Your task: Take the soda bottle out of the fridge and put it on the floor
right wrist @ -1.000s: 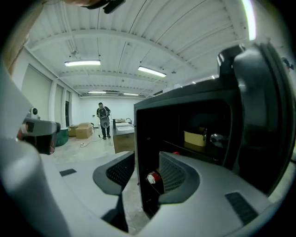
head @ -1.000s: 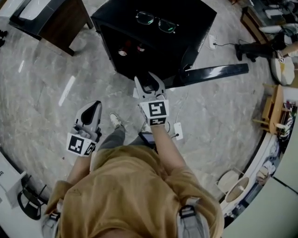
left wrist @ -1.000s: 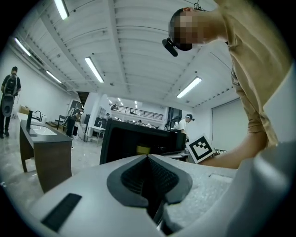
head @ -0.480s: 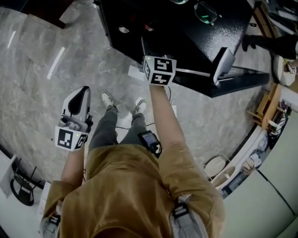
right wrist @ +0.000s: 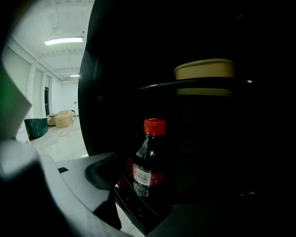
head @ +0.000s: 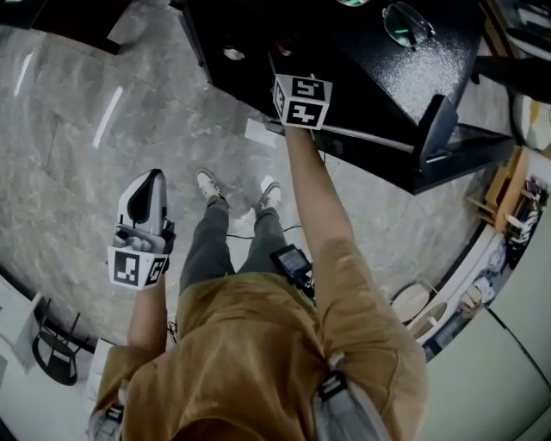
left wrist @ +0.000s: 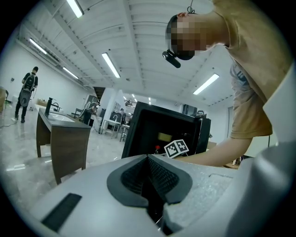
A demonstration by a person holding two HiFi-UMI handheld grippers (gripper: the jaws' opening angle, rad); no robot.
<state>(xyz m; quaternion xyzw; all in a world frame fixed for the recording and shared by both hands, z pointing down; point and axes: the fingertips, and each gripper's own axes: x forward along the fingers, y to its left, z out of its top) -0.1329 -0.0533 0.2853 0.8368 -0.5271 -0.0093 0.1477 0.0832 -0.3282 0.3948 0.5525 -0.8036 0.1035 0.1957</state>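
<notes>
The soda bottle [right wrist: 149, 159], dark with a red cap and a red label, stands upright inside the black fridge [head: 387, 77]. My right gripper [right wrist: 155, 190] reaches into the fridge opening; its marker cube [head: 301, 101] shows in the head view. Its jaws are opening and stand wide, with the bottle just ahead between them and no pad pressing on it. The light left jaw shows beside the bottle; the right one is lost in the dark. My left gripper [head: 142, 220] hangs over the floor at the left, its dark pads [left wrist: 149, 178] closed together on nothing.
The fridge door [head: 448, 146] stands open to the right. Glasses [head: 405, 26] lie on the fridge top. A yellow container [right wrist: 206, 76] sits on the shelf above the bottle. A wooden desk [left wrist: 64, 139] stands left of the fridge. The person's shoes [head: 207, 183] are before it.
My right gripper has gone from the floor in front of the fridge forward into its opening. The left gripper has stayed low at the left.
</notes>
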